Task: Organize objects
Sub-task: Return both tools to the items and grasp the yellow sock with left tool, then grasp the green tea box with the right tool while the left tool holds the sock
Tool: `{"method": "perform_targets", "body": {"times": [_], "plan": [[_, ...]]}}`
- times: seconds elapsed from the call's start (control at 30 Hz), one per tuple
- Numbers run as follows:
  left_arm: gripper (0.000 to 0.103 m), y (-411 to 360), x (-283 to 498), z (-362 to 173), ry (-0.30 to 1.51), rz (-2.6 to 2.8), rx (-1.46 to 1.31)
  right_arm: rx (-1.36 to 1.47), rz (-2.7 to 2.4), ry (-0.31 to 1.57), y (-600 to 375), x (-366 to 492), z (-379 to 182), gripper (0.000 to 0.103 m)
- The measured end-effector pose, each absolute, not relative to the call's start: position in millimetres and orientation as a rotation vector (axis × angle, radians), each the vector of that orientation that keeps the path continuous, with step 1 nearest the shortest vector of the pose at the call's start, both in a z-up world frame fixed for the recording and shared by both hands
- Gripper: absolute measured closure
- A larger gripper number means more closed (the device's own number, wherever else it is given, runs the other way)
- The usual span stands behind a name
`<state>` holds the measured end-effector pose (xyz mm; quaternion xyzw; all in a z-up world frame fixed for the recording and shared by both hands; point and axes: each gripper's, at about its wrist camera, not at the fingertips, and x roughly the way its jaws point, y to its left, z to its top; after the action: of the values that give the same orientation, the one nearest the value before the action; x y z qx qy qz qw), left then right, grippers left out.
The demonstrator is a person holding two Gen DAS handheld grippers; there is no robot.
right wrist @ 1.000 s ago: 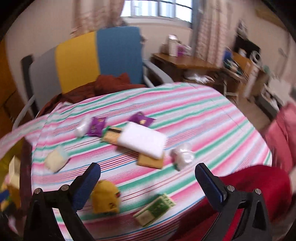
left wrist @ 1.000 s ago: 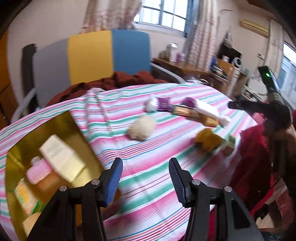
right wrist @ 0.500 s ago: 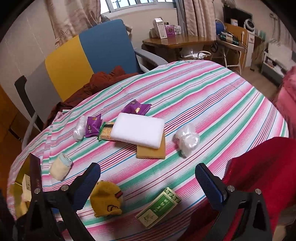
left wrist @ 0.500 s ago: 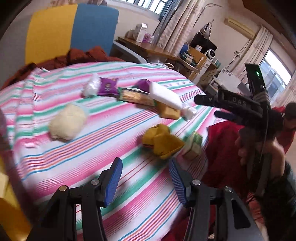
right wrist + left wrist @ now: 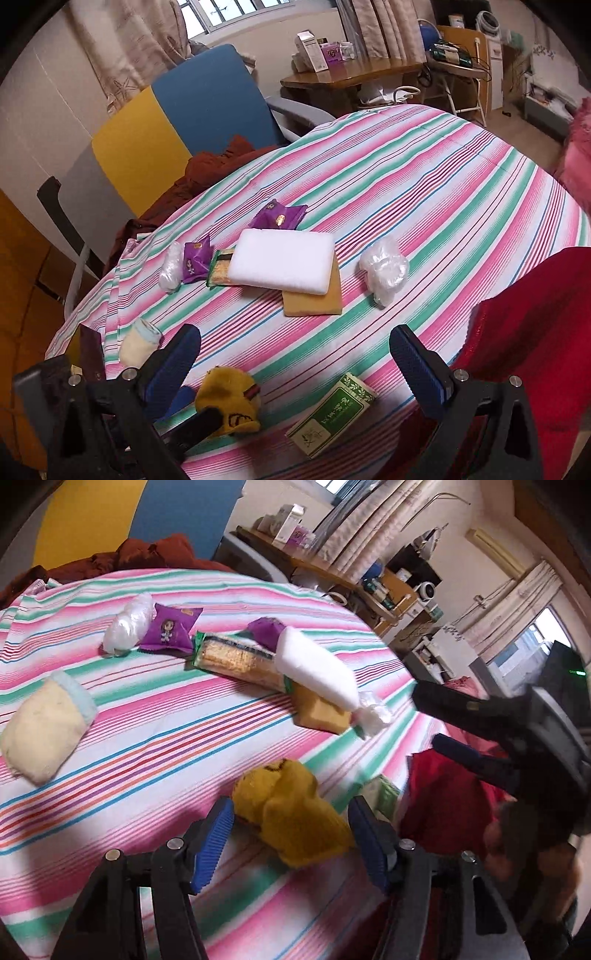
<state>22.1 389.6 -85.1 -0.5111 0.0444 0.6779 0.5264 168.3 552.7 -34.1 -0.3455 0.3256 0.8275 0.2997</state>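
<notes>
While both tongs gape, the left tongs (image 5: 290,843) straddle the yellow sock (image 5: 291,812); closing off-centre may snag the striped cloth (image 5: 166,738).

On striped cloth (image 5: 424,192), ahead of the tongs: two purple snack packets (image 5: 195,258) (image 5: 279,218); two clear plastic wads (image 5: 384,269) (image 5: 170,267); one white pad (image 5: 280,266); one tan pad (image 5: 314,301); one biscuit pack (image 5: 219,271). Nearer: one yellow knit (image 5: 231,404), one cream sock (image 5: 138,341), one green box (image 5: 332,415).
</notes>
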Motion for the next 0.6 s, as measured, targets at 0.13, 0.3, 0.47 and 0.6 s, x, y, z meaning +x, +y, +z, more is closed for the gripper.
{"method": "perform_targets", "body": {"times": [0.13, 0.3, 0.47, 0.6], "plan": [[0.038, 408, 25, -100, 0.178, 1.639, -1.249, -0.916, 2.203, 0.875, 553, 169, -35, 0.0], [0.052, 406, 27, -107, 0.243, 1.671, -1.192, -0.922, 2.206, 0.88, 554, 168, -35, 0.0], [0.058, 383, 22, -105, 0.261, 1.686, -1.17, -0.936, 2.208, 0.885, 554, 167, -36, 0.0], [0.057, 355, 20, -104, 0.29, 1.727, -1.135, -0.964, 2.224, 0.9, 556, 164, -39, 0.0]]}}
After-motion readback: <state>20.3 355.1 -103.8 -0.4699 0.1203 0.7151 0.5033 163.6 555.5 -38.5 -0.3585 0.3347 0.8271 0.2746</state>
